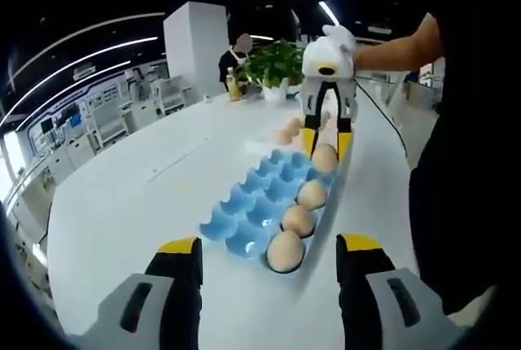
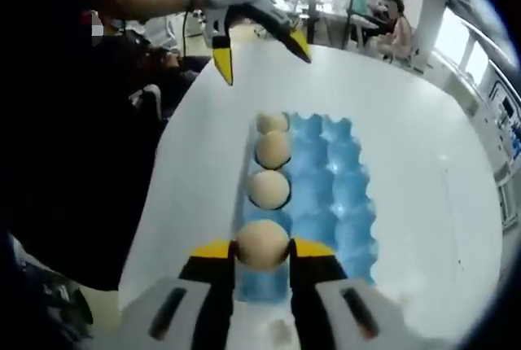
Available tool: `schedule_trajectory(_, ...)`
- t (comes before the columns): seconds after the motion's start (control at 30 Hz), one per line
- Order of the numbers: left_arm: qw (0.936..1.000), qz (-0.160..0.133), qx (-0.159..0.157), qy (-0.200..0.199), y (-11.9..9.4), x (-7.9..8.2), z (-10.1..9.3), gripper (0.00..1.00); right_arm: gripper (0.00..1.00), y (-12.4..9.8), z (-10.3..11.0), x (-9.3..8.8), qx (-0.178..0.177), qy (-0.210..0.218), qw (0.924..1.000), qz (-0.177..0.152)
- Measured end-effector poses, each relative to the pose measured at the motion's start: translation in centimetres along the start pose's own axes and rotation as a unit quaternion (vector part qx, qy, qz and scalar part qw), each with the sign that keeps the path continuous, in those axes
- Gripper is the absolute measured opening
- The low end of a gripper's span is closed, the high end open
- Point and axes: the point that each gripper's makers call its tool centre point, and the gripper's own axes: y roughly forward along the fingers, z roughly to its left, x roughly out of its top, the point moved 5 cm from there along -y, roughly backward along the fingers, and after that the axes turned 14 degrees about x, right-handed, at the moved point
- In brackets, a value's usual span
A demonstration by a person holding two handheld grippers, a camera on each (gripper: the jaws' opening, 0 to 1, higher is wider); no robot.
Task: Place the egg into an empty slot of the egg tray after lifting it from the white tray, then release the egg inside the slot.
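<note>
- In the right gripper view, the right claw [image 2: 262, 251] is seen at the lower centre of the frame, clamped on an egg [image 2: 262, 243] held between its yellow-tipped fingers [image 2: 213, 250].
- The held egg is positioned over the near end of the blue egg tray [image 2: 342, 195], at the left column of slots; whether it is seated in a slot cannot be told.
- Three more eggs [image 2: 269, 188] are lined up in that same column, running toward the upper centre of the frame.
- The left claw [image 2: 262, 50] is seen at the top of that frame with its tips spread apart and nothing between them.
- In the left gripper view, the left claw [image 1: 269, 251] rises from the bottom of the frame, wide apart, above the white worktop [image 1: 130, 203].
- Loose eggs [image 1: 286, 132] are seen on the worktop beyond the tray, near a potted plant [image 1: 275, 65] at upper centre.
</note>
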Motion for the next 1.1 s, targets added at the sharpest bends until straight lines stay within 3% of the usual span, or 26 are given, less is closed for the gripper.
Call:
schedule_trajectory(0.77,1.0000,0.003,-0.001,0.001,0.1,0.2,-0.1,0.66,0.26,2.5,-1.4,-0.8,0.015,0.004,0.9997,0.019)
schedule_trajectory(1.1,1.0000,0.003,0.001,0.005,0.1,0.2,-0.1,0.66,0.27,2.4,-1.5,-1.0,0.019,0.001,0.9998,0.004)
